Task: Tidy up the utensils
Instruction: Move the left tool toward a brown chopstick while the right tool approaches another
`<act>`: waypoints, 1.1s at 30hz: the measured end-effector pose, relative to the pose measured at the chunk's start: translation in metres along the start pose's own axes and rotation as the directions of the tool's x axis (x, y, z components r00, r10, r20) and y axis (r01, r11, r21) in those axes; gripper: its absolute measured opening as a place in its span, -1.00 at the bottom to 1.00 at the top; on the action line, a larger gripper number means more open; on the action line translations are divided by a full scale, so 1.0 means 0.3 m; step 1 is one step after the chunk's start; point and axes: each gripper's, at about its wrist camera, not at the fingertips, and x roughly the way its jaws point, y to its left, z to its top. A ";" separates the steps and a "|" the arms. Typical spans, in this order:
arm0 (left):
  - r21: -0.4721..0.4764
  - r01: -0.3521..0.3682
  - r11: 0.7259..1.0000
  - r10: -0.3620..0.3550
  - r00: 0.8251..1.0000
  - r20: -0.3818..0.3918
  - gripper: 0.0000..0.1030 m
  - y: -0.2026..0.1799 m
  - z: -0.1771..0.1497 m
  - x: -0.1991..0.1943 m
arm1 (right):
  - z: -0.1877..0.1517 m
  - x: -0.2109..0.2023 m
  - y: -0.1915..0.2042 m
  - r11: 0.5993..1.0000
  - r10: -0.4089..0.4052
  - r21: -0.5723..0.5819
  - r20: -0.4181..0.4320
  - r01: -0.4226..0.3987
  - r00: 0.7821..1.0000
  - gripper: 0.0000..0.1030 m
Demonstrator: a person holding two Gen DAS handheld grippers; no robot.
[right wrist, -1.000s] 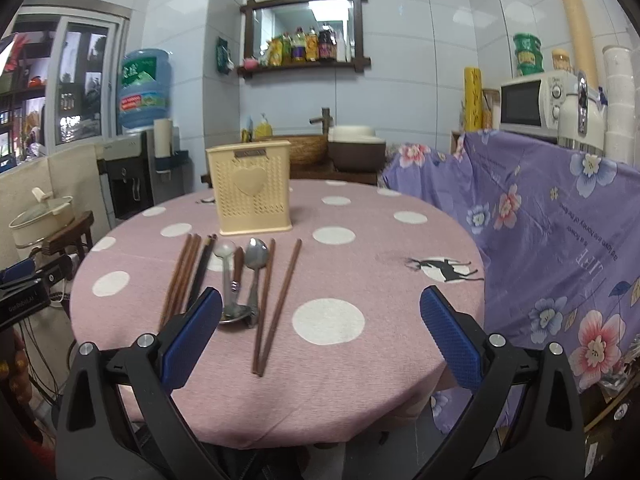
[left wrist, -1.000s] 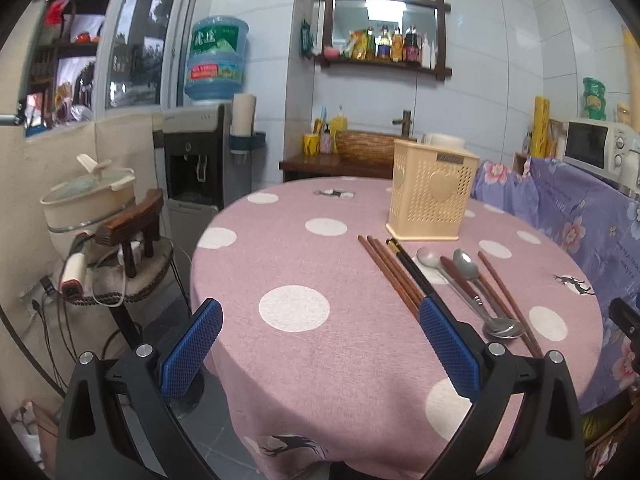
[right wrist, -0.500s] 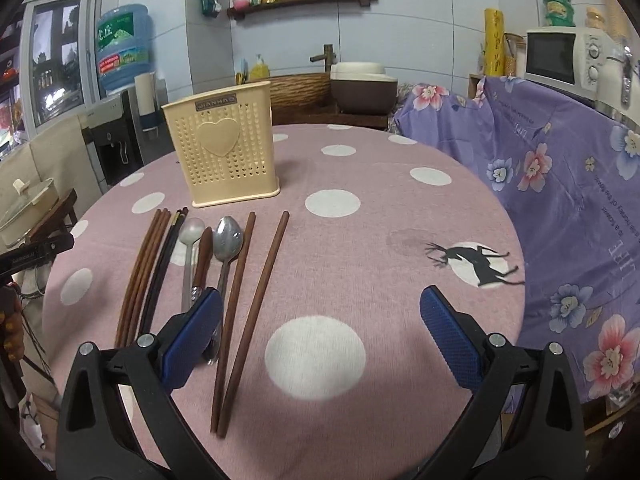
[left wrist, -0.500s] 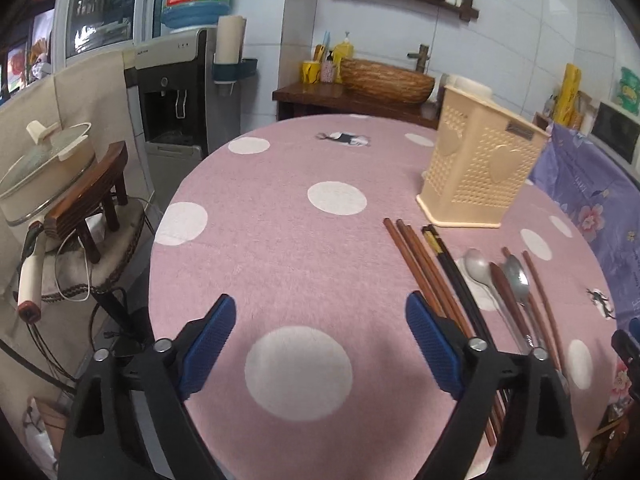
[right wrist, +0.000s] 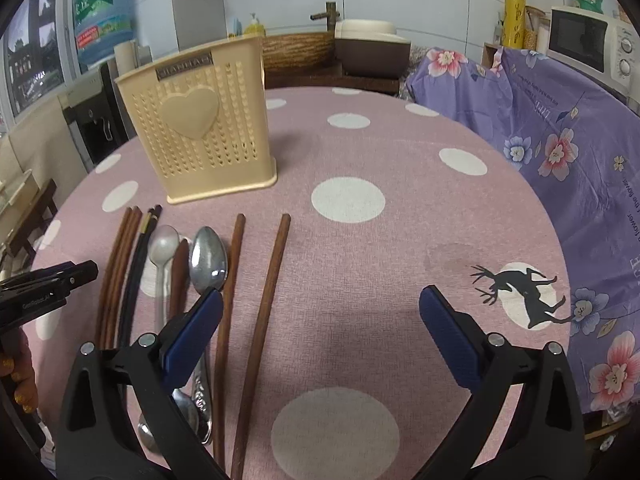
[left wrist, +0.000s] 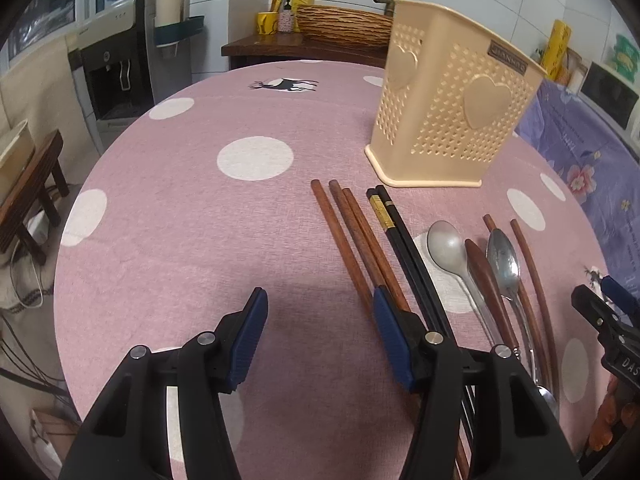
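Note:
A cream perforated utensil holder (left wrist: 452, 116) (right wrist: 200, 132) stands upright on the pink dotted tablecloth (left wrist: 224, 216). In front of it lie brown chopsticks (left wrist: 352, 240) (right wrist: 264, 300), a black chopstick pair (left wrist: 404, 244) (right wrist: 134, 272) and two metal spoons (left wrist: 448, 248) (right wrist: 208, 256). My left gripper (left wrist: 318, 322) hovers left of the brown chopsticks, its jaws closing with nothing between them. My right gripper (right wrist: 320, 320) stands open over bare cloth, its left finger (right wrist: 196, 330) above the spoons and the rightmost chopstick inside the gap.
A purple flowered cloth (right wrist: 560, 128) covers furniture on the right, with a microwave (right wrist: 588, 44) behind. A water dispenser (left wrist: 120, 64) and a wooden stool (left wrist: 28, 188) stand left of the table. A person's hand (right wrist: 16, 376) holds the left gripper.
Both grippers moved forward over the table and tilted down toward the utensils. The left gripper's jaws narrowed; the right stayed wide.

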 end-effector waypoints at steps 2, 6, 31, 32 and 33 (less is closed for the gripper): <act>0.011 -0.026 1.000 0.026 1.000 -0.008 0.07 -0.009 0.000 0.018 | 0.004 0.036 0.014 1.000 -0.020 -0.018 -0.031 0.019 0.999 0.87; 0.022 -0.065 0.998 0.064 0.998 0.010 0.09 -0.011 0.007 0.020 | 0.002 0.093 0.033 0.998 -0.055 -0.047 -0.078 0.051 0.995 0.71; 0.040 -0.091 0.995 0.093 0.994 -0.053 0.02 0.002 0.059 0.077 | 0.028 0.093 -0.013 1.000 -0.018 0.012 -0.114 0.020 0.993 0.43; 0.022 -0.082 0.996 0.083 0.995 -0.055 0.02 0.020 0.060 0.074 | 0.029 0.093 -0.022 1.000 -0.017 0.017 -0.114 0.019 0.993 0.43; 0.000 -0.069 0.998 0.069 0.996 -0.057 0.02 0.040 0.064 0.073 | 0.031 0.092 -0.029 1.000 -0.014 0.026 -0.114 0.017 0.993 0.43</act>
